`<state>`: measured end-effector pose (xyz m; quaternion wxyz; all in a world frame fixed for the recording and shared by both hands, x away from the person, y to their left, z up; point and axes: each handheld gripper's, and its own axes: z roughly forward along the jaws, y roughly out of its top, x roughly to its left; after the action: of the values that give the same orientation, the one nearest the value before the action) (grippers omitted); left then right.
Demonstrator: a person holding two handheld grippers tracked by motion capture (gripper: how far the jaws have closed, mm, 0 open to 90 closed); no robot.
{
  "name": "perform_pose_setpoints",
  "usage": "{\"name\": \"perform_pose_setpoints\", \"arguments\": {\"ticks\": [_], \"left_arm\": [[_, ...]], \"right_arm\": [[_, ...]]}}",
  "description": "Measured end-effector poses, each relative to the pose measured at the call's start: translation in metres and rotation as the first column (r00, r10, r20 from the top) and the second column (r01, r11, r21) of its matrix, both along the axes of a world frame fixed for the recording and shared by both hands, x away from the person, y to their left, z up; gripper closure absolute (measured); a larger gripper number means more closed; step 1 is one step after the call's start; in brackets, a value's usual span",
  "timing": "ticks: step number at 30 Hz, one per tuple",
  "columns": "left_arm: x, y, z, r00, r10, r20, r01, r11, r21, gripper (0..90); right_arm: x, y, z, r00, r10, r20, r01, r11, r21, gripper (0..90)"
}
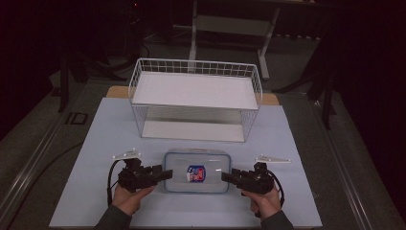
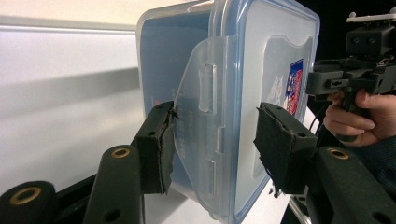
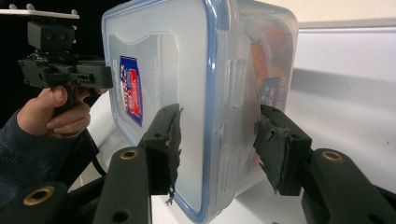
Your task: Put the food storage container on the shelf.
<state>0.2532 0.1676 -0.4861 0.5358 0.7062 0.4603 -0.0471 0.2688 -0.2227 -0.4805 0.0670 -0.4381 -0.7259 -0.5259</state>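
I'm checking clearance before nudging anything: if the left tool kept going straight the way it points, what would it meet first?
The left tool points at the clear lidded container. Its end latch flap already sits between the open jaws, so the container's end would probably be hit almost at once.

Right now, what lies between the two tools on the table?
The clear lidded container lies between the left tool and the right tool, as the high view shows.
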Motion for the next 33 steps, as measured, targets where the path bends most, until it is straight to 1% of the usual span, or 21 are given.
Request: {"name": "perform_pose_setpoints", "arguments": {"ticks": [1, 6, 7, 8, 12, 20, 25, 33], "left_arm": [[0.0, 0.0, 0.001, 1.0, 0.001, 0.007, -0.001, 1.0, 0.0, 48.4], [0.0, 0.001, 0.002, 0.9999, 0.0, 0.016, 0.0, 1.0, 0.006, 48.4], [0.0, 0.001, 0.004, 0.9997, -0.003, 0.026, 0.003, 1.0, 0.008, 48.5], [0.0, 0.001, 0.004, 0.9997, -0.003, 0.026, 0.003, 1.0, 0.008, 48.4], [0.0, 0.002, 0.008, 0.9986, -0.004, 0.052, 0.003, 0.9999, 0.011, 48.4], [-0.002, 0.002, 0.011, 0.9975, 0.001, 0.071, -0.001, 1.0, 0.009, 48.5], [-0.004, 0.002, 0.016, 0.9958, 0.004, 0.092, -0.004, 1.0, 0.003, 48.5], [-0.004, 0.003, 0.022, 0.9945, 0.005, 0.105, -0.006, 1.0, 0.003, 48.6]], "right_arm": [[0.0, 0.0, 0.001, 1.0, 0.0, 0.003, 0.0, 1.0, 0.0, 51.3], [0.0, 0.001, 0.002, 0.9999, 0.004, 0.014, -0.004, 1.0, -0.001, 51.3], [0.0, 0.001, 0.002, 0.9998, 0.005, 0.018, -0.005, 1.0, 0.0, 51.3], [0.0, 0.001, 0.002, 0.9998, 0.005, 0.018, -0.005, 1.0, 0.0, 51.3], [0.0, 0.002, 0.006, 0.9989, 0.004, 0.046, -0.004, 1.0, 0.003, 51.3], [-0.001, 0.002, 0.008, 0.9977, 0.001, 0.067, -0.001, 1.0, 0.008, 51.3], [-0.003, 0.002, 0.015, 0.9954, -0.002, 0.096, 0.002, 1.0, 0.007, 51.3], [-0.003, 0.003, 0.023, 0.9933, -0.003, 0.116, 0.002, 1.0, 0.007, 51.3]]}}
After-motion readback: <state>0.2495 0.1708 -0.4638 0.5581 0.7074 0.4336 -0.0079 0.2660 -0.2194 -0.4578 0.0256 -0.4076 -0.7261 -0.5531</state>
